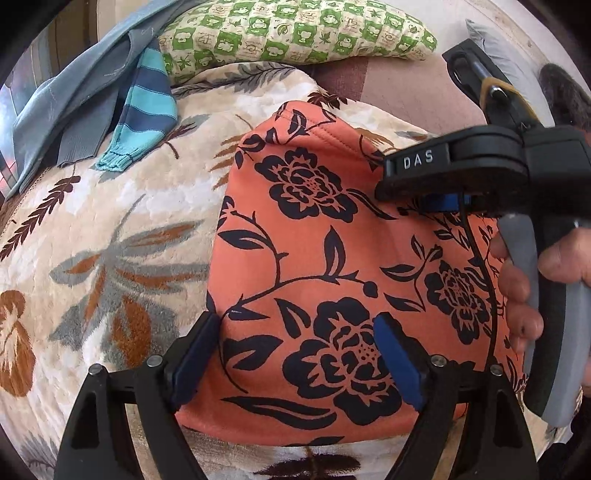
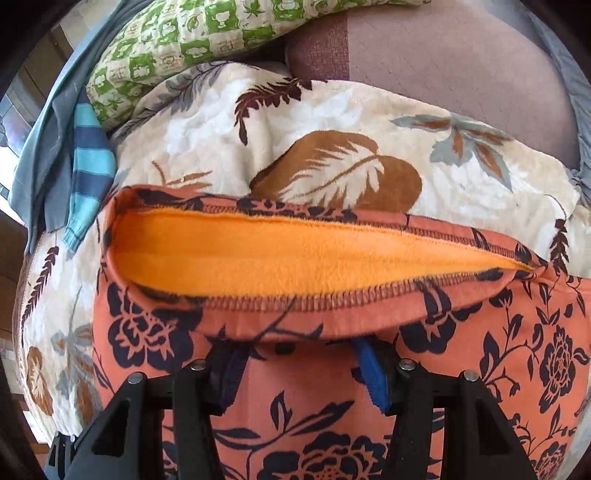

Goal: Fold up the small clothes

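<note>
An orange garment with a black flower print point(image 1: 332, 266) lies on a cream leaf-patterned blanket point(image 1: 110, 229). My left gripper point(image 1: 295, 343) is open, its blue pads wide apart over the garment's near left edge, holding nothing. My right gripper point(image 1: 424, 184) shows at the garment's right side, hand on its handle. In the right wrist view the right gripper point(image 2: 299, 365) is open, its pads tucked under the garment's near hem point(image 2: 295, 317). The hem gapes open and shows the bright orange fleece lining point(image 2: 277, 254).
A teal and navy striped sleeve point(image 1: 144, 110) and grey-blue clothes point(image 1: 66, 99) lie at the far left on the blanket. A green checked pillow point(image 1: 295, 33) sits behind. A brown cushion point(image 2: 443, 59) lies at the far right.
</note>
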The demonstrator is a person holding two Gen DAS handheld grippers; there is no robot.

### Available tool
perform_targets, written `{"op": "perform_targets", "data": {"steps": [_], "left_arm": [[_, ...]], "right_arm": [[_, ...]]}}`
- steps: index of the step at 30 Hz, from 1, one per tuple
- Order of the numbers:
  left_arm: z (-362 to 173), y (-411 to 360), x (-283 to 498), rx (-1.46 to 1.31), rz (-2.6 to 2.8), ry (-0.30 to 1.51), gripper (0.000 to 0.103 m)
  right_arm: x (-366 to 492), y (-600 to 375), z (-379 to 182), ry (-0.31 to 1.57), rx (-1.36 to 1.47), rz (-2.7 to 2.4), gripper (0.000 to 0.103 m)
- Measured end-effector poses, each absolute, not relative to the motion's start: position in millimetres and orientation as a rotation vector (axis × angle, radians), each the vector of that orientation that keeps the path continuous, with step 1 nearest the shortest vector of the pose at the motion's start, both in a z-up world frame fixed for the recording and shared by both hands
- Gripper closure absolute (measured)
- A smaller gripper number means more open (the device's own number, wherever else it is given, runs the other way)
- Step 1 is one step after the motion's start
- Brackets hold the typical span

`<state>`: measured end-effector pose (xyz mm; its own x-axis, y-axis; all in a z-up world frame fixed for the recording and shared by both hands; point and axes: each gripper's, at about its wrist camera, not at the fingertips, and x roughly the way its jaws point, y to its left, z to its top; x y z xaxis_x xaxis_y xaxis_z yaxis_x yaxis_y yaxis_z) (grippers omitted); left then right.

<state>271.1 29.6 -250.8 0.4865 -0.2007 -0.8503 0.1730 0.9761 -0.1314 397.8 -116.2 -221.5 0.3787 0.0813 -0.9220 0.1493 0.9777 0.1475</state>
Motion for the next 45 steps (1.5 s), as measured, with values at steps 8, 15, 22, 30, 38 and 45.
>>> {"op": "perform_targets", "data": {"steps": [8, 15, 22, 30, 38, 45], "left_arm": [[-249.3, 46.0, 271.3, -0.085, -0.224, 1.040, 0.017], [-241.1, 58.2, 271.6, -0.131, -0.202, 1.002, 0.017], [-239.7, 60.9, 274.8, -0.113, -0.163, 0.985, 0.017], [-240.9, 86.2, 284.1, -0.142, -0.057, 0.966, 0.017], [-244.1, 104.9, 291.1, -0.175, 0.061, 0.952, 0.017], [-247.3, 77.2, 293.9, -0.112, 0.056, 0.954, 0.017]], "right_arm": [[390.3, -132.0, -189.8, 1.067, 0.322, -0.103, 0.044], [358.7, -118.0, -163.1, 1.015, 0.305, -0.018, 0.044], [333.4, -118.4, -158.3, 1.021, 0.310, 0.029, 0.044], [312.7, -139.7, -154.1, 0.995, 0.352, 0.061, 0.044], [292.0, -202.5, -164.0, 0.966, 0.460, 0.019, 0.044], [312.5, -184.8, -188.4, 1.023, 0.456, 0.105, 0.043]]}}
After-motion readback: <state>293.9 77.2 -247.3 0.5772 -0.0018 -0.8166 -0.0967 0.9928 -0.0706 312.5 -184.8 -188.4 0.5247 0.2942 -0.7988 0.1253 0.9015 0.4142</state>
